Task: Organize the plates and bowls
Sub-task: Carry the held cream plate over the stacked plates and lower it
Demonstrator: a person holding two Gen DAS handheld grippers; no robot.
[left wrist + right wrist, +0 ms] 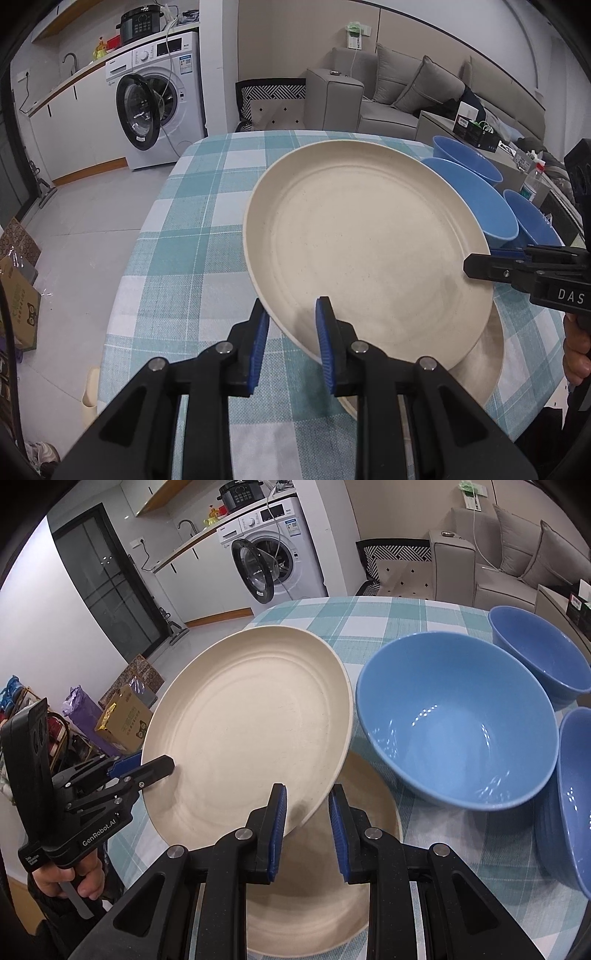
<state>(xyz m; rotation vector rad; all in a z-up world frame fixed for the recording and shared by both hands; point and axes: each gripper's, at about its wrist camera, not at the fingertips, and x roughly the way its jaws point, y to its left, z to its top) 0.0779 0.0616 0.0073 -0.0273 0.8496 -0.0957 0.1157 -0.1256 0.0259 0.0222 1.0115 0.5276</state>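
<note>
Now the lifted plate [251, 716], pinched at its rim by both left tongs [291, 332] and right tongs [306, 812], is held tilted just above the lower plate [369, 812], which lies toward five o'clock in the right wrist view.

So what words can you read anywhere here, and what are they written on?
"DAS": white letters on the right gripper, cut off at the picture's edge.
"GenRobot.AI": white letters on the left gripper.
Small label lower on that gripper's handle: too small to read.
Stickers on the washing machine: too blurred to read.
Print on the cardboard box: unreadable.
</note>
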